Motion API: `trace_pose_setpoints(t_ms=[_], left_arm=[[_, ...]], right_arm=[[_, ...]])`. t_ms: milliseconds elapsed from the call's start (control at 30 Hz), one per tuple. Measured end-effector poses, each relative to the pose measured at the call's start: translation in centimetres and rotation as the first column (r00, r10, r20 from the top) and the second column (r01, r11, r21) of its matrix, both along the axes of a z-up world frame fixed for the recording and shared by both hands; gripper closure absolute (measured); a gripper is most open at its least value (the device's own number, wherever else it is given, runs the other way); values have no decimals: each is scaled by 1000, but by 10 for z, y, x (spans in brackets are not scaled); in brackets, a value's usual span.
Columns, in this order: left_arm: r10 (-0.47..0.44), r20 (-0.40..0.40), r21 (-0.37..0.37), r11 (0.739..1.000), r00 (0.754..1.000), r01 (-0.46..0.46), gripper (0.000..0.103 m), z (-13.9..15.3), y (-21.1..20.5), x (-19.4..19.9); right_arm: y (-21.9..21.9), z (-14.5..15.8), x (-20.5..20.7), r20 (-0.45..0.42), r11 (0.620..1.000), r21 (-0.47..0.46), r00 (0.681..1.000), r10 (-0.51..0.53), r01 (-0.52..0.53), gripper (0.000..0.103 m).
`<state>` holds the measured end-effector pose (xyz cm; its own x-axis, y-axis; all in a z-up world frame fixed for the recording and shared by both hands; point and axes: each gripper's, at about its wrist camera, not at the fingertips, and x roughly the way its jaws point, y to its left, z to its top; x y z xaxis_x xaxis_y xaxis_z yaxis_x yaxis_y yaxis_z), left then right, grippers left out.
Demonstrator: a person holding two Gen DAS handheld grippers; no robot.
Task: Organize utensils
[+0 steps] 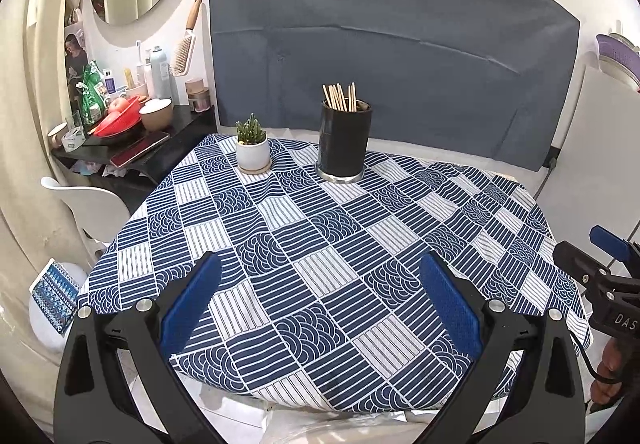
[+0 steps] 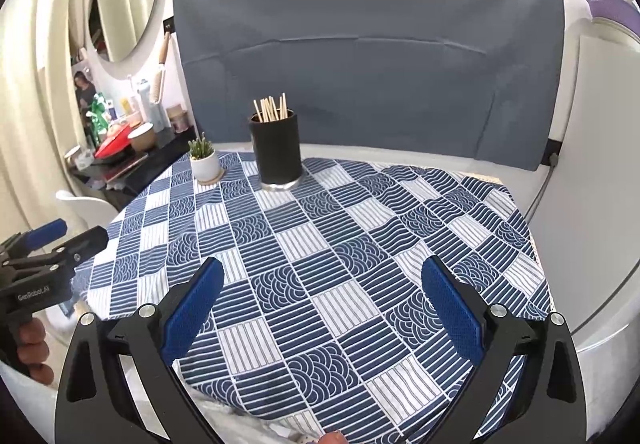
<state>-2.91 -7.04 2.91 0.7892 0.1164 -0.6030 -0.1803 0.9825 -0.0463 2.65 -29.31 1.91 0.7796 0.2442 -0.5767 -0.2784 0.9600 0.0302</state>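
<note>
left tongs (image 1: 320,276) spread wide, right tongs (image 2: 322,278) likewise, chopsticks (image 1: 341,96) in holder (image 1: 345,143)

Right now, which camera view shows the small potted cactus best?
The left wrist view shows the potted cactus best: it appears larger there, with its green stems, white pot and coaster all distinct. In the right wrist view the same plant looks smaller and sits further left, beside the black chopstick holder.

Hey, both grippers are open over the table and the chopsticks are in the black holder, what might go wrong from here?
The tall black holder looks top-heavy; a sideways nudge from the left gripper or right gripper might tip it and spill the chopsticks. The small potted cactus stands close beside it and may get knocked. The loose tablecloth could bunch and drag both.
</note>
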Motion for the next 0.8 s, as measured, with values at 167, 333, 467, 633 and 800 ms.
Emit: trace_pose_setpoints(t_ms=[167,333,467,633,800], left_arm=[[10,5,7,1000,1000,-10,6,1,0,-3],[4,1,5,1000,1000,-4,6,0,0,-4],[2,-9,5,1000,1000,-2,6,-2,-1,-4],[3,-13,-4,1000,1000,-3,6,-3,-1,-5],[9,-13,-2,1000,1000,-9,6,-4,0,-6]], right_arm=[[1,0,-2,2,1000,-5,1000,6,-6,8],[1,-2,-4,0,1000,-9,1000,6,-6,8],[3,-3,-5,-3,1000,-17,1000,11,-11,8],[3,-3,-7,4,999,-30,1000,12,-12,8],[3,-3,-8,5,1000,-30,1000,9,-9,8]])
